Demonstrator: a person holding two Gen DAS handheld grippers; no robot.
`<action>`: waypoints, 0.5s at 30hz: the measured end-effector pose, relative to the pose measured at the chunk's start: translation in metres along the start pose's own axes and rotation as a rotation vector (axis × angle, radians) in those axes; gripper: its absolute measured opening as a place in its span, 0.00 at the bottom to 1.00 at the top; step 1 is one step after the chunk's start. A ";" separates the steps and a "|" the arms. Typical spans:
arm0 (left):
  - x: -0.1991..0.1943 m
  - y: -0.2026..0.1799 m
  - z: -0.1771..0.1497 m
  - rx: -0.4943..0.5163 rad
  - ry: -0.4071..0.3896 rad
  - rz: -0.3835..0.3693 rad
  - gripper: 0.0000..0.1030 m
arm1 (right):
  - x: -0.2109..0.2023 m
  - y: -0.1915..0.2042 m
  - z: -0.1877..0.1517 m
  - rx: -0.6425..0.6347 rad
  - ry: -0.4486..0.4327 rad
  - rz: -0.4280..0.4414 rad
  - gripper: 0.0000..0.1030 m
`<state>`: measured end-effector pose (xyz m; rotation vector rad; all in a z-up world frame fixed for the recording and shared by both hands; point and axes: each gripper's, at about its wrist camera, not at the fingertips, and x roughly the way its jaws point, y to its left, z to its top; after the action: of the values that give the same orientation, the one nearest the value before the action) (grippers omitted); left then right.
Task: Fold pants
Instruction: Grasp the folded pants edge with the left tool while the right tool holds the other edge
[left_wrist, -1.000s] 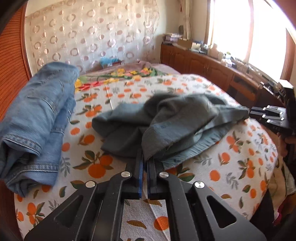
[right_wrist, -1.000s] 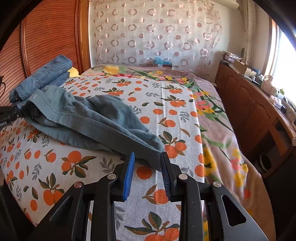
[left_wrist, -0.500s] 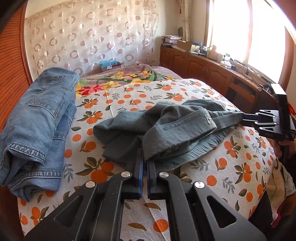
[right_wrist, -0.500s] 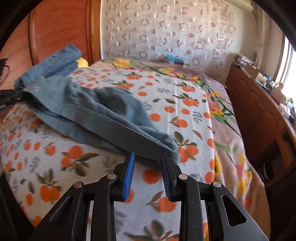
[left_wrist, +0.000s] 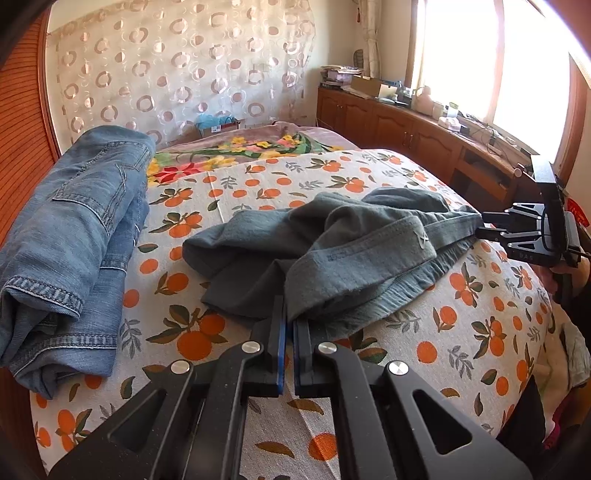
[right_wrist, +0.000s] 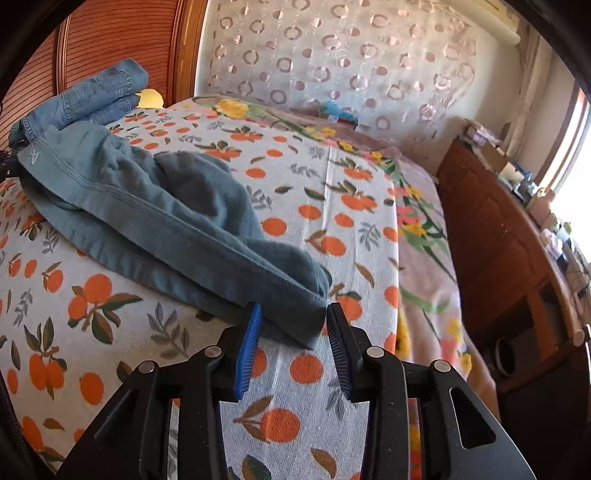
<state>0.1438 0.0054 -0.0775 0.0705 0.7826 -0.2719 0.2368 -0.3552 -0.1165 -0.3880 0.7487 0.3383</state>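
Left wrist view: the left gripper (left_wrist: 289, 314) sits at the lower middle of the frame with its jaws pressed together, pinching an edge of the grey-green pants (left_wrist: 343, 254). The pants lie crumpled across the centre of the bed (left_wrist: 258, 184), on a bedspread printed with oranges and leaves. Their waistband runs from the pinched edge toward the right side of the frame, where the right gripper (left_wrist: 487, 229) shows at the pants' far end, with part of a hand (left_wrist: 561, 273) below it. At the left of the frame a pile of folded blue jeans (left_wrist: 74, 240) lies on the bed, apart from the pants. A curtain with ring patterns (left_wrist: 184, 74) fills the upper middle, and a wooden cabinet (left_wrist: 406, 129) under a bright window runs along the upper right.

In the right wrist view, the right gripper (right_wrist: 293, 321) stands at the lower middle with its jaws spread; they have just been opening. The corner of the pants (right_wrist: 166, 218) lies between the two fingers, close against the blue pad (right_wrist: 248, 350) on the left, while the black finger on the right stands clear of the cloth. From there the pants stretch up toward the left edge of the frame. The blue jeans (right_wrist: 92, 92) lie in the upper left, against a wooden headboard (right_wrist: 110, 37).
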 end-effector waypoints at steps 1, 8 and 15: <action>0.000 0.000 0.000 0.000 0.000 -0.001 0.03 | 0.001 0.000 -0.001 -0.002 0.004 0.006 0.37; 0.003 0.001 -0.001 -0.006 0.010 -0.003 0.03 | -0.013 0.002 -0.001 -0.037 -0.056 -0.032 0.38; 0.004 0.000 0.000 -0.003 0.014 -0.006 0.03 | -0.024 0.006 -0.001 -0.036 -0.093 0.046 0.38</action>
<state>0.1460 0.0043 -0.0805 0.0673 0.7968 -0.2757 0.2167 -0.3540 -0.1018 -0.3864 0.6615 0.4108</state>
